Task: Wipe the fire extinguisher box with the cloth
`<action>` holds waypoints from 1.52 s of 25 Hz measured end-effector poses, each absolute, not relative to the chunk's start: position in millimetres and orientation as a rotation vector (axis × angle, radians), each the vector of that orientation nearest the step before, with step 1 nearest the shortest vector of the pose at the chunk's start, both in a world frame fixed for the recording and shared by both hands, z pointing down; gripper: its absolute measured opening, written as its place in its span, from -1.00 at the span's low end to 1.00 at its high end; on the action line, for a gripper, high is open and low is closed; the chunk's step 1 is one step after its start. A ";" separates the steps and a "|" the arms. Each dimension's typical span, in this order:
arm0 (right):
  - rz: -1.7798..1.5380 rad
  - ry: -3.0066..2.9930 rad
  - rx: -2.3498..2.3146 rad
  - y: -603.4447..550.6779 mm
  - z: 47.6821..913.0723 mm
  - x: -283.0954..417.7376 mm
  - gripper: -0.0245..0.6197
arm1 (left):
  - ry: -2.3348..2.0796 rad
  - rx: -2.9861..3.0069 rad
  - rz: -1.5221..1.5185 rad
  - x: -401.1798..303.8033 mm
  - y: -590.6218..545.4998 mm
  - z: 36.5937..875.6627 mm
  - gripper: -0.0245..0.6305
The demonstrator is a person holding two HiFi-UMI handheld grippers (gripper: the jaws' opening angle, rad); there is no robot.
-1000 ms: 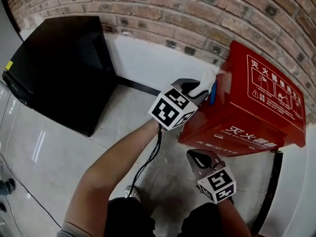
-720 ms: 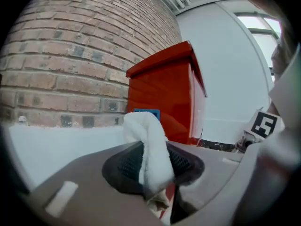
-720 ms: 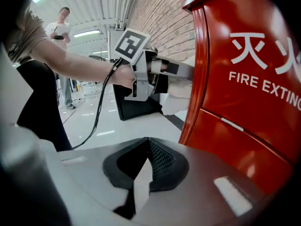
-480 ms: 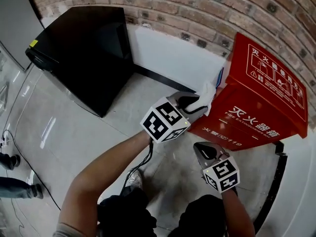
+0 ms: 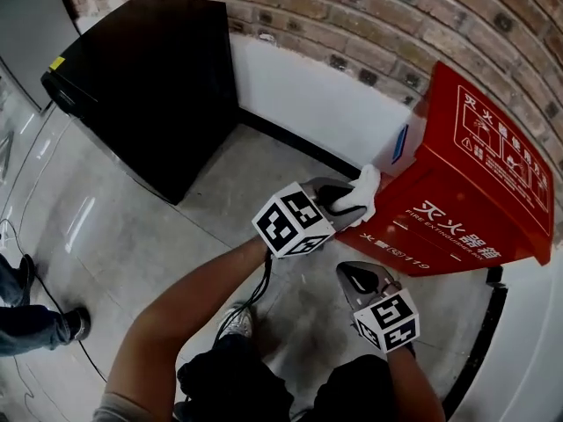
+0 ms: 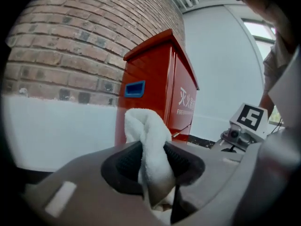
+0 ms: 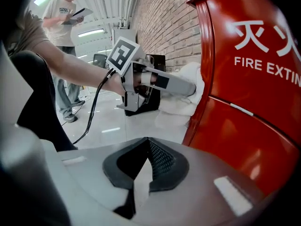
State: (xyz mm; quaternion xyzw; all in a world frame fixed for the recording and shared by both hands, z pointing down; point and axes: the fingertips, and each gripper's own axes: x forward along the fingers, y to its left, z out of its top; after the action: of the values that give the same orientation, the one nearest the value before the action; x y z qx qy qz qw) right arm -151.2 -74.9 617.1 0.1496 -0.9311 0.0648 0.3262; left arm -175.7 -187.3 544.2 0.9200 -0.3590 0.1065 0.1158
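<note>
Head view: the left gripper (image 5: 341, 198) is clamped on a white cloth (image 5: 364, 186), and the cloth's bunched end lies against the left front corner of the red fire extinguisher box (image 5: 471, 192), below the blue recessed handle (image 5: 400, 144) on the box's side. The box stands on the grey floor (image 5: 132, 227) against a brick wall (image 5: 396, 7), with a black cabinet (image 5: 149, 86) well to its left.

The left gripper view shows both pads pressed on the cloth (image 6: 151, 149), which folds up out of the jaws in front of the box (image 6: 162, 84).

The right gripper (image 5: 355, 278) hangs low in front of the box, apart from it. Its own view shows the jaws together with nothing between them (image 7: 141, 173). That view also shows the cloth (image 7: 192, 98) touching the box's vertical edge (image 7: 205, 69). The box front is closed, so its contents are hidden.
</note>
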 end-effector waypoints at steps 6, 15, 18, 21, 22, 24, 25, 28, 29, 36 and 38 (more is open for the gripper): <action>0.204 -2.413 0.425 -100.0 629.1 -159.7 -0.85 | -0.834 2.757 0.234 -185.1 -203.5 554.3 -0.55; 0.249 -2.393 0.508 -129.1 632.7 -171.7 -0.85 | -0.928 2.731 0.283 -190.8 -282.7 582.9 -0.56; 0.256 -2.394 0.513 -129.5 632.7 -176.1 -0.85 | -0.998 2.706 0.294 -193.1 -314.8 593.5 -0.56; 0.251 -2.389 0.502 -127.1 636.1 -176.5 -0.85 | -1.055 2.675 0.310 -194.6 -339.1 607.7 -0.56; 0.250 -2.382 0.499 -126.2 638.5 -174.9 -0.85 | -1.070 2.664 0.317 -194.6 -344.4 613.7 -0.56; 0.252 -2.373 0.499 -125.4 642.7 -171.9 -0.85 | -1.096 2.642 0.338 -194.8 -350.8 627.4 -0.56; 0.256 -2.370 0.500 -125.1 644.3 -170.6 -0.85 | -1.104 2.631 0.353 -195.0 -351.6 635.4 -0.56; 0.277 -2.354 0.503 -122.5 649.5 -164.2 -0.85 | -1.091 2.596 0.417 -194.6 -341.9 664.6 -0.56; 0.281 -2.350 0.505 -121.7 651.0 -161.6 -0.85 | -1.074 2.586 0.430 -194.1 -334.2 673.4 -0.56; 0.302 -2.319 0.478 -114.3 661.2 -148.5 -0.85 | -0.920 2.551 0.477 -185.1 -256.7 698.5 -0.57; 0.307 -2.314 0.476 -112.2 663.9 -145.7 -0.85 | -0.905 2.539 0.492 -183.2 -236.5 699.0 -0.57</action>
State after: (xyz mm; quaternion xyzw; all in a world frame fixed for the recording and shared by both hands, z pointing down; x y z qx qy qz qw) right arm -145.7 -112.2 663.9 0.1857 -0.9021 0.1195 0.3707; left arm -183.2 -236.5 699.0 0.9080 -0.3238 0.1759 0.1994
